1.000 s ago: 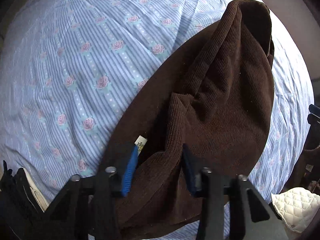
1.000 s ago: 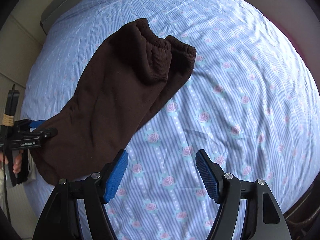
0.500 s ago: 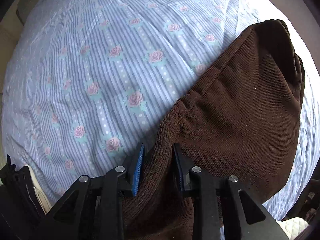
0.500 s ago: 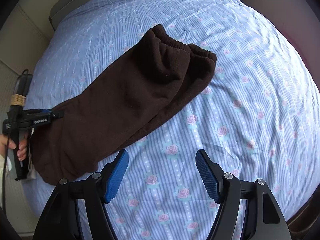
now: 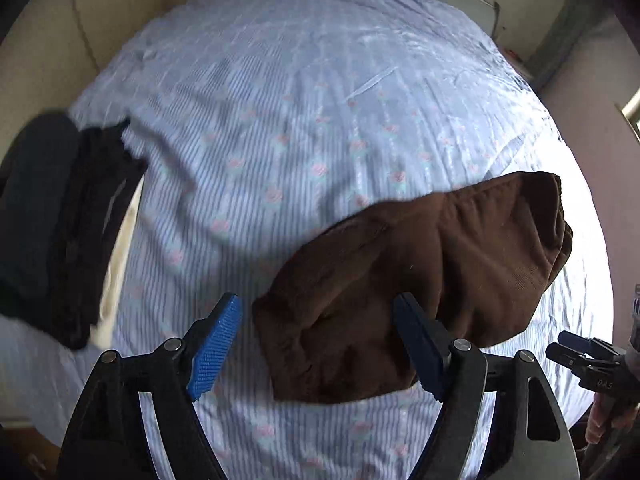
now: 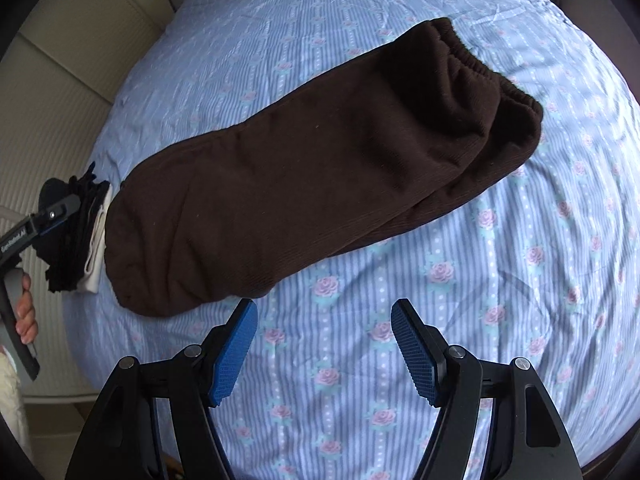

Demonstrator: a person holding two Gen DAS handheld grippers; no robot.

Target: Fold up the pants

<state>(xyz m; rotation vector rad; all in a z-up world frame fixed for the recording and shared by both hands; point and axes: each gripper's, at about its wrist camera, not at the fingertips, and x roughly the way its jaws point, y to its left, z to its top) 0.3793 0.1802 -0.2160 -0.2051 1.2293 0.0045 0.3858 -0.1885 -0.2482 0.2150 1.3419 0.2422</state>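
A: We begin with our left gripper point(image 5: 316, 344). Its jaws stand wide apart and hold nothing; the blue pads point(image 5: 214, 346) are above the sheet, and the waist end of the brown pants point(image 5: 420, 280) lies between and just beyond them. Half a second ago these jaws were closed on that cloth, so we have let it go and pulled back.

B: Our right gripper point(image 6: 324, 346) is also released, with only the sheet between its fingers. It was open before too.

A: Is there any writing? On the side of the left gripper, in the right wrist view, we see white letters point(image 6: 12, 242), but we cannot read them surely. On the other tool, in the left view, small marks point(image 5: 604, 384) are too small.

B: The pants point(image 6: 320, 168) lie flat on the bedsheet point(image 6: 480, 280) with blue stripes and roses, the legs one on the other, the cuffs point(image 6: 492, 76) far from us. They are stretched longer than before.

A: Beside the waist end, a dark pile of clothes point(image 6: 76, 232) lies at the bed edge.
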